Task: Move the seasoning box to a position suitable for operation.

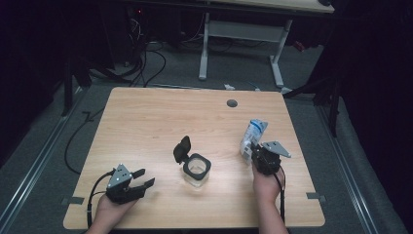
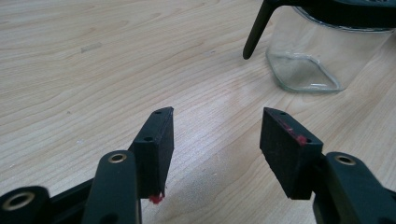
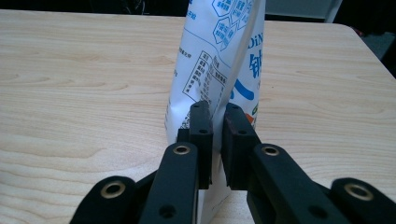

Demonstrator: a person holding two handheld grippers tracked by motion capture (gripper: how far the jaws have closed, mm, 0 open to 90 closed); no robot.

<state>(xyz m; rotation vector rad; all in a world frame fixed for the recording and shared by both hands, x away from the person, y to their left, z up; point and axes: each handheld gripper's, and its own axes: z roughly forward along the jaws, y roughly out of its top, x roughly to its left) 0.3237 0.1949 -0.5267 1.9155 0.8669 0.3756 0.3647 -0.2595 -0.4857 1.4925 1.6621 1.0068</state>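
Firmly, the right gripper (image 3: 217, 128) had its two black jaws pinched almost together on the edge of a white and blue pouch (image 3: 219, 60), whose thin side was squeezed flat between the pads. From the high view that right gripper (image 1: 253, 152) sat at about four o'clock on the table (image 1: 146, 117), and the pouch (image 1: 253, 134) stood upright just beyond it, toward twelve o'clock from the hand. The left gripper (image 2: 217, 140) had its jaws spread well apart with nothing between them, bare wood showing in the gap. It lay at about seven o'clock on the table, its jaws aimed toward three o'clock. A clear glass jar (image 2: 310, 56) with a black rim stood near it at roughly one o'clock in the left gripper view, apart from the pads. Seen from above, the jar (image 1: 197, 168) sat near the table's middle, between the two grippers, its black lid (image 1: 182, 148) flipped up at its eleven o'clock side.
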